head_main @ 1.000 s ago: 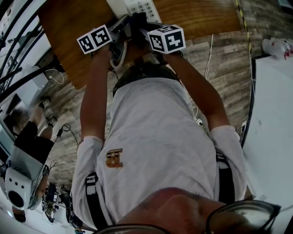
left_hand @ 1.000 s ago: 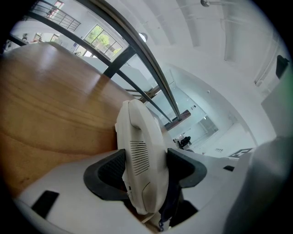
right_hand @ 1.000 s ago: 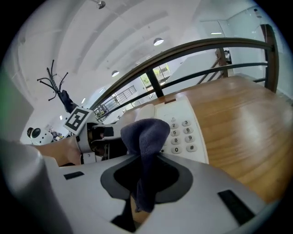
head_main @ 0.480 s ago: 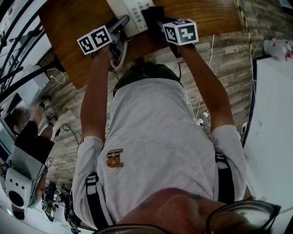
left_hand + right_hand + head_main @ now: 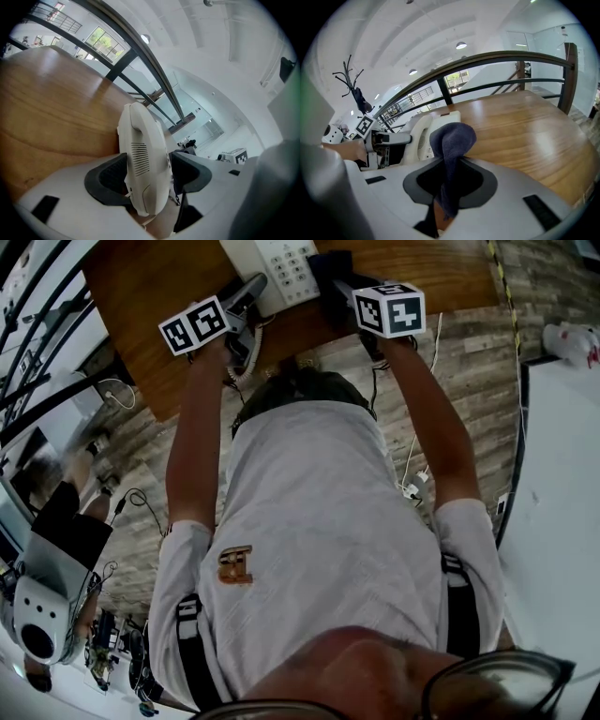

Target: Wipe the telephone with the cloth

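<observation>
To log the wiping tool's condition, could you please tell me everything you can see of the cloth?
The cloth is dark blue-grey, soft and fuzzy like towelling. It is pinched between the right gripper's fingers, bunched into a rounded fold that sticks out past them, with a tail hanging down behind. It is held above the wooden table, just in front of the white handset; whether it touches the handset cannot be told.
</observation>
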Tool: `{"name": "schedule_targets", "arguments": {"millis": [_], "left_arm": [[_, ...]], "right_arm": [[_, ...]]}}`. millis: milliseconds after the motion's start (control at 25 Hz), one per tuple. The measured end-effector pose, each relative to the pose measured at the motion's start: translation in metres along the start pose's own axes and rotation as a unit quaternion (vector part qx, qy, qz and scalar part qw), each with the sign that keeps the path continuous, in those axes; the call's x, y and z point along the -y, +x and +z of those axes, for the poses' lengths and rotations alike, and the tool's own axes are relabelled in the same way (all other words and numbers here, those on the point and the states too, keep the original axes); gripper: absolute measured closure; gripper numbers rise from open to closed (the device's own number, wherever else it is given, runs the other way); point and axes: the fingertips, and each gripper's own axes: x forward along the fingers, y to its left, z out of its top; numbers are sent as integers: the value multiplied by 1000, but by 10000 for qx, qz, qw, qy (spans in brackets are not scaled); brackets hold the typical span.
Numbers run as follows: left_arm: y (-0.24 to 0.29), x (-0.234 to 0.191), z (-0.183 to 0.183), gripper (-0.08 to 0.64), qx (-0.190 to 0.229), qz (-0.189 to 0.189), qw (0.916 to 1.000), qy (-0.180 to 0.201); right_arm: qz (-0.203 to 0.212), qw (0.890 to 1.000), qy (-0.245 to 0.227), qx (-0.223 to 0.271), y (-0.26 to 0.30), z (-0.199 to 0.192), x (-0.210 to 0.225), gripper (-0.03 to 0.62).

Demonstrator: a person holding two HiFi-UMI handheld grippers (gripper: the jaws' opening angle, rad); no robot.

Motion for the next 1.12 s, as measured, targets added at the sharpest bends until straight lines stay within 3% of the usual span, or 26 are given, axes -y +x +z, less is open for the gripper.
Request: {"name": "schedule_targets", "arguments": {"millis": [240, 400, 560, 840, 1120], "left_arm": [[-17, 15, 13, 261, 129, -31, 9998, 126], [-44, 41, 40, 261, 557, -59, 9965, 628], [-71, 84, 73, 261, 1120, -382, 9870, 1084], [-110, 159, 109, 290, 1902, -782, 9533, 2210], [-143, 201, 119, 447, 2491, -759, 9131, 3139]], "right_arm": [[470, 9978, -175, 442, -20, 36, -30, 512], [797, 9914, -349, 974, -43, 70, -58, 514], [1212, 9775, -491, 1653, -70, 106, -89, 512], [1820, 9427, -627, 2727, -117, 147, -133, 512], [2058, 9074, -949, 3539, -149, 157, -154, 512]]}}
